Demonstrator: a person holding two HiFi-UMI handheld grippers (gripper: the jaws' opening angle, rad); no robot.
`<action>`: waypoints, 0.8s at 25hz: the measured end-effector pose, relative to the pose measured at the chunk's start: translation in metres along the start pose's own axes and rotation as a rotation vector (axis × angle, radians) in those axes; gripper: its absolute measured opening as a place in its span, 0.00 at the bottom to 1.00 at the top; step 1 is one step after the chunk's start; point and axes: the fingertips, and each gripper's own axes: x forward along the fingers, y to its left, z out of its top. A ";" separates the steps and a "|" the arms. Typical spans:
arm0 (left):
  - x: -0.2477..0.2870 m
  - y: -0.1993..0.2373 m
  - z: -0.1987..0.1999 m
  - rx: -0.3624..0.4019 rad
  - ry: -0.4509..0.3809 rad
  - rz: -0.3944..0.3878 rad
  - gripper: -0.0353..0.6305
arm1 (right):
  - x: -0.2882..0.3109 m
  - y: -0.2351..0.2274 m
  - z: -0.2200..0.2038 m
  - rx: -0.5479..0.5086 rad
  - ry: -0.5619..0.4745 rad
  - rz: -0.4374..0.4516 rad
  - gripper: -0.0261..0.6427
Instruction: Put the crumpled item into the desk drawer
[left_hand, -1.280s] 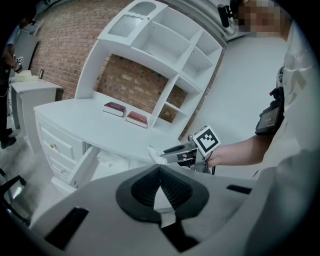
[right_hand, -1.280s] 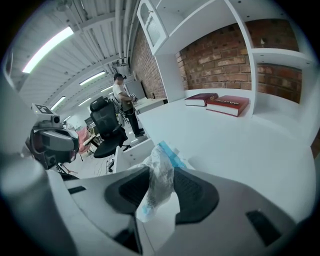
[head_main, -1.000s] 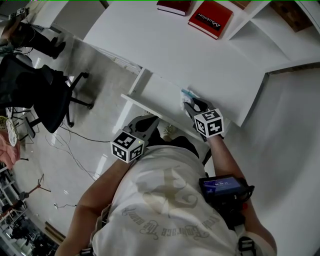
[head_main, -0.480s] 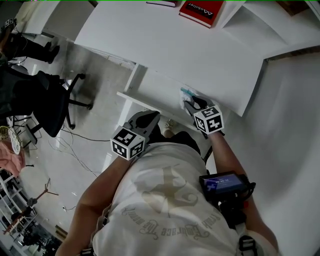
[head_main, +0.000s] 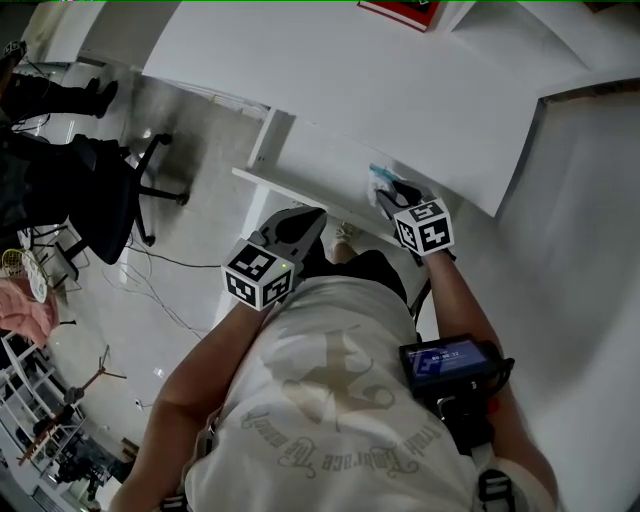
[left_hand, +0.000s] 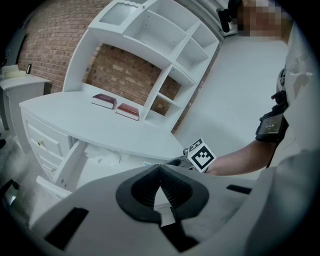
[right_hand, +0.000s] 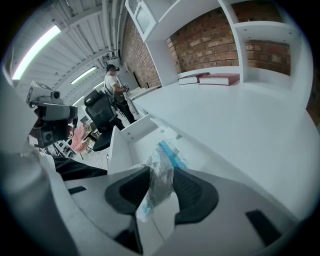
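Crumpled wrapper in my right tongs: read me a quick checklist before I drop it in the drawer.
1. Right tongs gripping the crumpled wrapper: ok, pads press on it.
2. Drawer open: ok.
3. Wrapper over the drawer opening: ok, judging by the right gripper view.
4. Clearance under the edge of the desk top: cannot tell.
5. Left tongs out of the way: ok, shut, empty, back from the drawer.
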 end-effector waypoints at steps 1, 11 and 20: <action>0.001 -0.001 -0.001 -0.001 0.001 -0.002 0.08 | 0.001 -0.002 -0.004 0.002 0.006 -0.004 0.28; 0.003 0.019 -0.029 -0.024 0.026 0.013 0.08 | 0.038 -0.023 -0.040 0.019 0.059 -0.041 0.28; 0.005 0.012 -0.036 -0.036 0.049 -0.001 0.08 | 0.038 -0.044 -0.048 0.016 0.088 -0.082 0.28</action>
